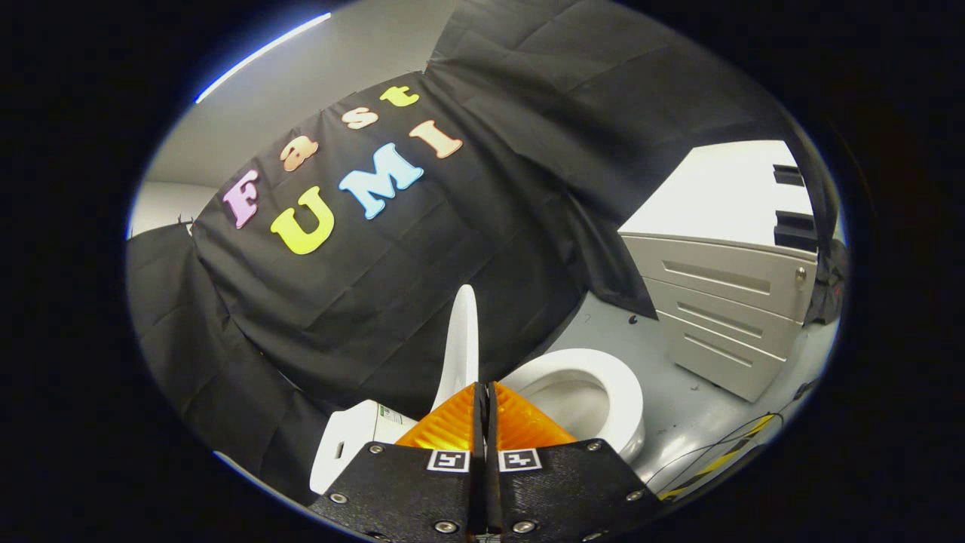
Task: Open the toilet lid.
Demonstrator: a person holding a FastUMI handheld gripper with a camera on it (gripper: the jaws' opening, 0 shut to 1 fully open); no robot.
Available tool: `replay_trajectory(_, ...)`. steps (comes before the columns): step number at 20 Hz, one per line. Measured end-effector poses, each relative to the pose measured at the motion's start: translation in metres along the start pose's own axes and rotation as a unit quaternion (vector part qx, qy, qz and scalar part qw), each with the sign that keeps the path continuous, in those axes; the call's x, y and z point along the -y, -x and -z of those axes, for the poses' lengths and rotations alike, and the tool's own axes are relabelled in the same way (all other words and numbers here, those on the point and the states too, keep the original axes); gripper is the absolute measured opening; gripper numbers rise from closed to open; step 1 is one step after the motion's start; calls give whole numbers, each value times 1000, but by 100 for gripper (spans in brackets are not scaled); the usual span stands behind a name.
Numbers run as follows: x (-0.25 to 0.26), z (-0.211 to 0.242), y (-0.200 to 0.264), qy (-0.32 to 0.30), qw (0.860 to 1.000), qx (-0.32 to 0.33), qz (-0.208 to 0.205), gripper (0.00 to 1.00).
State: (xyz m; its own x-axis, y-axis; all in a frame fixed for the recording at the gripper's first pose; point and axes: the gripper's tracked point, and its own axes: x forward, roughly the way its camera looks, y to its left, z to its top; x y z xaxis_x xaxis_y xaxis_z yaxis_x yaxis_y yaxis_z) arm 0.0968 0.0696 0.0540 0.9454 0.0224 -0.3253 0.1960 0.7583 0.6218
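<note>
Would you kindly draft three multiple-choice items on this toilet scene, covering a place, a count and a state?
1. Where does the drawer cabinet stand?
A. beyond the toilet bowl, on the floor
B. on the cistern
C. between the fingers

2. How many drawer fronts does the cabinet show?
A. one
B. three
C. six

3. How is the toilet lid?
A. flat on the bowl
B. raised upright
C. lying on the floor

Key: 1 A, it stands past the bowl; 2 B, three fronts stacked; 3 B, the lid stands on edge just beyond the shut gripper, bowl uncovered.

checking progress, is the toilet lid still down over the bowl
No, the toilet lid stands upright beyond the shut jaws of the gripper, and the bowl lies open.
</note>
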Motion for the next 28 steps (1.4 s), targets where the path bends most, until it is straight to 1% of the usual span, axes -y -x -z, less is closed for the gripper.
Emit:
replay_trajectory(4, -13, 0, 3, 20, 1000, 5, -3, 0)
replay_trajectory(8, -25, -1, 7, 25, 1000, 10, -6, 0)
replay_trajectory(16, -52, -2, 14, 82, 996, 18, 0, 0)
replay_trajectory(28, -84, 0, 19, 166, 986, 29, 6, 0)
